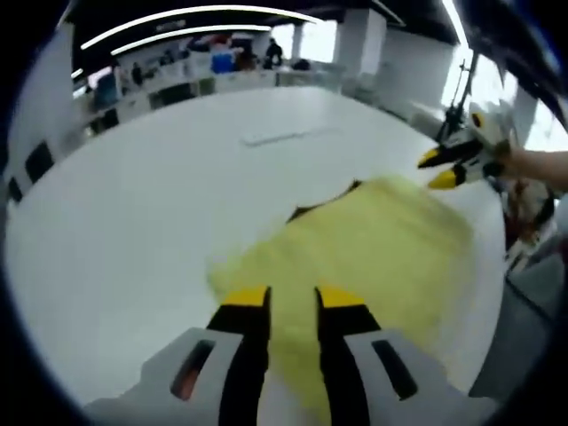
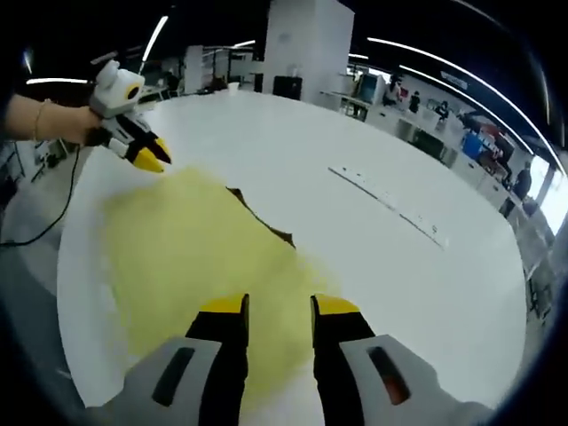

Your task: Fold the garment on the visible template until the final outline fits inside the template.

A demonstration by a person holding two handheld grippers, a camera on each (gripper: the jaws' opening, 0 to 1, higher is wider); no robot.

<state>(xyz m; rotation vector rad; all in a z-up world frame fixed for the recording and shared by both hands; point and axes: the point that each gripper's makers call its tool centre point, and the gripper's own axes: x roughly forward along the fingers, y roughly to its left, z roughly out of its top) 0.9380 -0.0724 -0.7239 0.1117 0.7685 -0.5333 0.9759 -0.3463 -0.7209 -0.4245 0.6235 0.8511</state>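
Observation:
A yellow garment lies spread on the white table, its dark neckline facing the table's middle. My left gripper hovers over the garment's near edge, jaws apart with only cloth showing below the gap. The right gripper, held by a hand, floats open at the garment's far right corner. In the right gripper view the garment and neckline show again; the right gripper stands open above the cloth's edge, and the left gripper hangs at the far corner.
A thin pale outline strip lies on the table beyond the garment, also the strip. The table's edge runs close to the garment. A black cable hangs off the table side. Desks and people stand far behind.

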